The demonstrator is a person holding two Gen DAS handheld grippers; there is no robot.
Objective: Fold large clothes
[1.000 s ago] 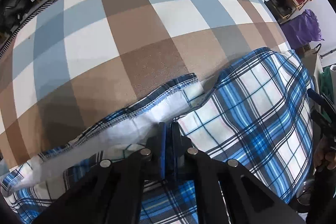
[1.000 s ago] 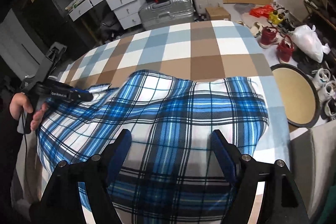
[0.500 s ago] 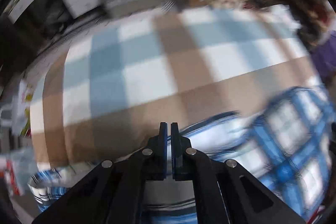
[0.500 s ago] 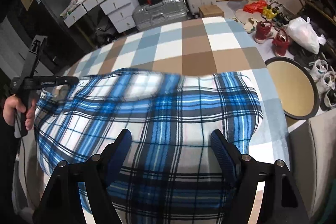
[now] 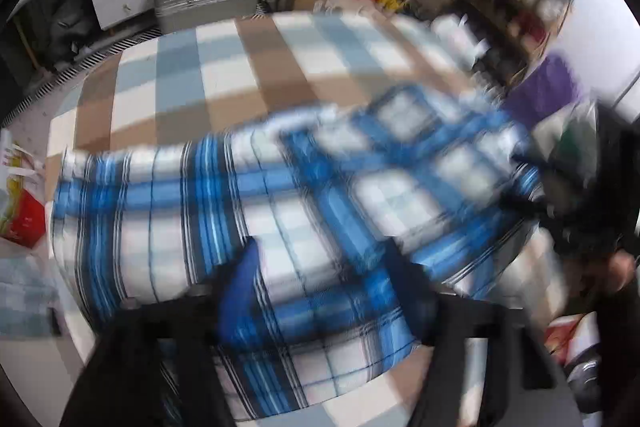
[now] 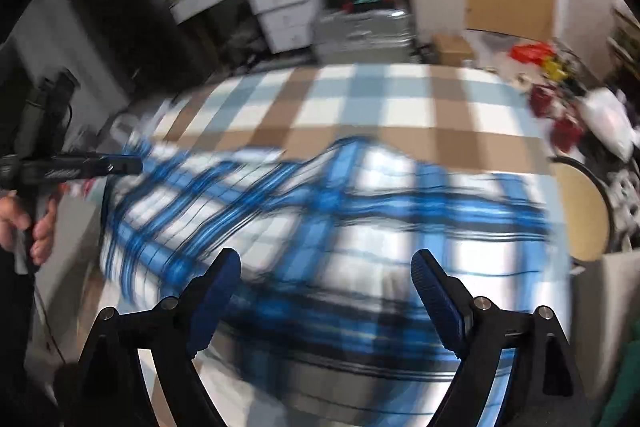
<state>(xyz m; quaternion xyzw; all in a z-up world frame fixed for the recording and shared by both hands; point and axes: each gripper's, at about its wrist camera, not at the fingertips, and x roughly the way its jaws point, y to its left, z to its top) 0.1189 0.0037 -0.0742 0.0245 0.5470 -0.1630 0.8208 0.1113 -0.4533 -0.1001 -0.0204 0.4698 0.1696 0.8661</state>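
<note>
We're working w/ a blue plaid garment [image 6: 360, 227] spread on the checked desk cover [image 6: 360, 99], filling the near half & hanging over the near edge. The far half of the cover is lying bare.

Left tool [image 5: 320, 291]: jaws have just been opening & are standing apart now, w/ plaid cloth showing between them but nothing pinched as far as the blur lets us read it. Right tool [image 6: 324, 291]: jaws have just been opening a bit further, standing wide apart, hovering above the near part of the garment, not clamping it.

Judging the step: we're between folds, probably re-positioning for the next grab. To do it well we'd say pick two matching spots on one edge of the garment, one per tool, bite only the layers meant to travel, keep both tools level w/ each other so the fold line stays straight, & lay the cloth down flat before letting go.

Relative to the garment: the right tool is above its near-middle; in the right wrist view the left tool [image 6: 120, 165] is at the garment's left edge, held by a hand [image 6: 36, 223], pointing sideways across it.
</note>
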